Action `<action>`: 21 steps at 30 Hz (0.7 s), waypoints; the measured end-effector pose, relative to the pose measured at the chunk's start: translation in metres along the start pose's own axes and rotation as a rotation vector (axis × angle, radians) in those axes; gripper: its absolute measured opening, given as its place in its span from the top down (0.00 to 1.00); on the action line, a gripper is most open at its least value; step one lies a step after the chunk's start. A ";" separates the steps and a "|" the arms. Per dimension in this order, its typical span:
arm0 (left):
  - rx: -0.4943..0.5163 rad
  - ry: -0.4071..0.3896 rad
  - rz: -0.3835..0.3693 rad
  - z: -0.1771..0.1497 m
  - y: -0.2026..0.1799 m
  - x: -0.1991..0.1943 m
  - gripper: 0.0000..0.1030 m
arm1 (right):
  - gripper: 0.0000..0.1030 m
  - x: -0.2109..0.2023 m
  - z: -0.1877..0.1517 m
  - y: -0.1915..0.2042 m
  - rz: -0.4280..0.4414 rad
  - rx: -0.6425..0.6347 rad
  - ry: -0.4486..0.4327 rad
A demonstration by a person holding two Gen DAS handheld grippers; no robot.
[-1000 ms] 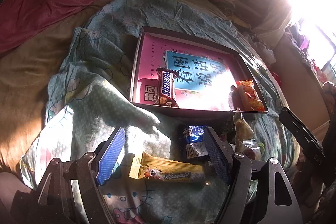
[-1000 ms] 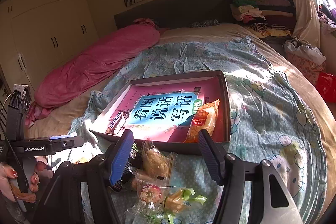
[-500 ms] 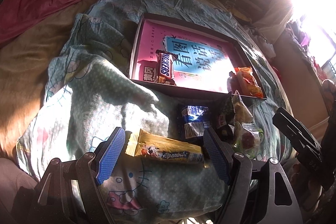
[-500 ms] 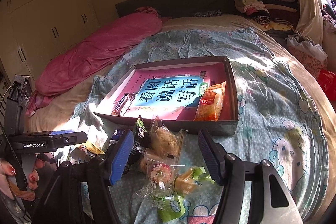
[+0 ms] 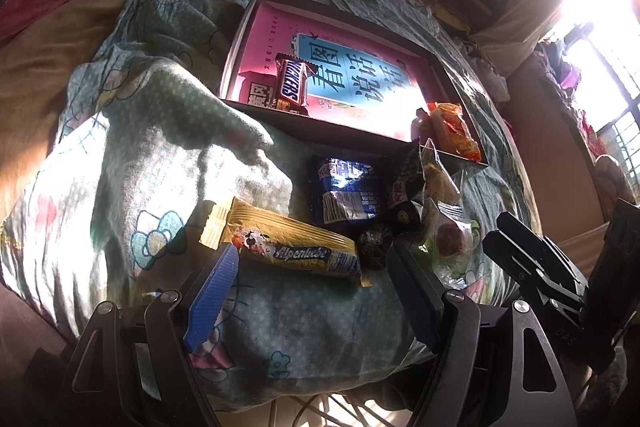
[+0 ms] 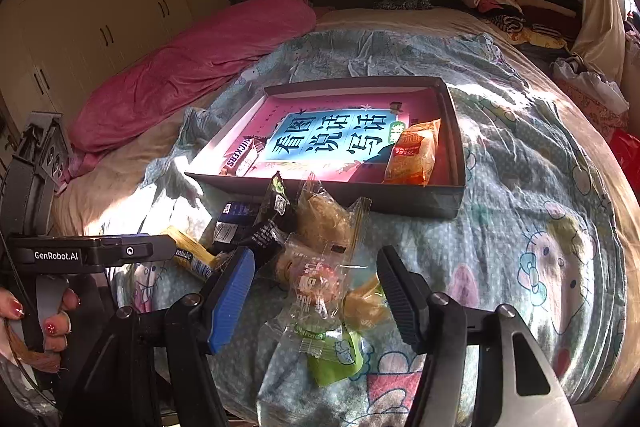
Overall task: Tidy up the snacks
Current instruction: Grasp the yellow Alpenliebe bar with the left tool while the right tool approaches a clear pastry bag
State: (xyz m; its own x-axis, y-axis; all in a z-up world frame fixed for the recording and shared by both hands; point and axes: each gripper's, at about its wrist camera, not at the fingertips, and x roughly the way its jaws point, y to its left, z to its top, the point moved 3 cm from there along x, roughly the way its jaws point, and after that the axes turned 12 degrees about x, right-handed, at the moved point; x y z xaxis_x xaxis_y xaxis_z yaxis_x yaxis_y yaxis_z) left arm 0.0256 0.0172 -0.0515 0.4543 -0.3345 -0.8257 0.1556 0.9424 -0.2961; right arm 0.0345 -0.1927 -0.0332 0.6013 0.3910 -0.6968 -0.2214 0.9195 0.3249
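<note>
Alpenliebe bar (image 5: 286, 247): on bed quilt (image 5: 140, 163), short of box (image 5: 320, 135); long axis crosswise, spanning gap just ahead of left gripper (image 5: 312, 259), jaws apart, empty. Right gripper (image 6: 316, 275): jaws apart over clear-wrapped snacks (image 6: 320, 279), farther from bar.

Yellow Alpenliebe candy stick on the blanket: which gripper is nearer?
Left. The left gripper is open right over the yellow Alpenliebe candy stick. The right gripper is open farther along, over the clear-wrapped snacks.
</note>
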 end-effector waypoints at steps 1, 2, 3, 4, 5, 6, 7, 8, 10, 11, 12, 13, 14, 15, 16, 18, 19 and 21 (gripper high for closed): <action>-0.005 0.006 -0.007 0.000 0.000 0.001 0.24 | 0.38 0.003 -0.003 0.002 -0.006 -0.011 0.013; -0.010 0.010 -0.013 -0.001 0.000 0.002 0.25 | 0.38 0.005 -0.005 0.003 -0.011 -0.021 0.026; -0.018 0.015 -0.023 -0.002 0.000 0.004 0.25 | 0.38 0.008 -0.007 0.004 -0.012 -0.028 0.038; -0.026 0.022 -0.032 -0.004 0.001 0.005 0.25 | 0.38 0.010 -0.008 0.005 -0.013 -0.035 0.050; -0.033 0.026 -0.038 -0.004 0.001 0.006 0.25 | 0.38 0.012 -0.010 0.006 -0.017 -0.041 0.060; -0.038 0.031 -0.043 -0.005 0.001 0.008 0.25 | 0.38 0.014 -0.012 0.006 -0.021 -0.046 0.069; -0.044 0.035 -0.048 -0.006 0.001 0.010 0.25 | 0.39 0.016 -0.013 0.006 -0.024 -0.049 0.077; -0.049 0.037 -0.054 -0.007 0.002 0.011 0.25 | 0.39 0.018 -0.014 0.006 -0.028 -0.050 0.087; -0.057 0.042 -0.061 -0.008 0.002 0.013 0.26 | 0.45 0.022 -0.016 0.005 -0.037 -0.050 0.102; -0.060 0.041 -0.064 -0.008 0.002 0.014 0.27 | 0.46 0.024 -0.017 0.004 -0.037 -0.049 0.111; -0.062 0.039 -0.068 -0.008 0.002 0.015 0.29 | 0.49 0.026 -0.018 0.004 -0.038 -0.048 0.118; -0.065 0.037 -0.070 -0.008 0.003 0.016 0.31 | 0.52 0.028 -0.019 0.004 -0.039 -0.050 0.124; -0.072 0.036 -0.072 -0.007 0.003 0.017 0.32 | 0.54 0.030 -0.020 0.004 -0.038 -0.052 0.131; -0.081 0.035 -0.077 -0.007 0.004 0.019 0.32 | 0.56 0.032 -0.021 0.004 -0.041 -0.057 0.137; -0.087 0.036 -0.084 -0.006 0.004 0.020 0.32 | 0.60 0.033 -0.021 0.005 -0.047 -0.065 0.139; -0.100 0.039 -0.088 -0.006 0.005 0.024 0.39 | 0.61 0.036 -0.022 0.006 -0.051 -0.077 0.142; -0.109 0.043 -0.092 -0.005 0.006 0.026 0.44 | 0.62 0.037 -0.022 0.006 -0.052 -0.080 0.143; -0.127 0.047 -0.102 -0.005 0.008 0.029 0.47 | 0.63 0.037 -0.022 0.006 -0.055 -0.086 0.139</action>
State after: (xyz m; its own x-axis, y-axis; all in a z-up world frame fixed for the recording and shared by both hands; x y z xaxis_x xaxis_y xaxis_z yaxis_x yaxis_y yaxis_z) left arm 0.0357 0.0153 -0.0804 0.3996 -0.4314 -0.8088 0.0858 0.8961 -0.4356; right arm 0.0387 -0.1715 -0.0712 0.5040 0.3362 -0.7956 -0.2592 0.9375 0.2320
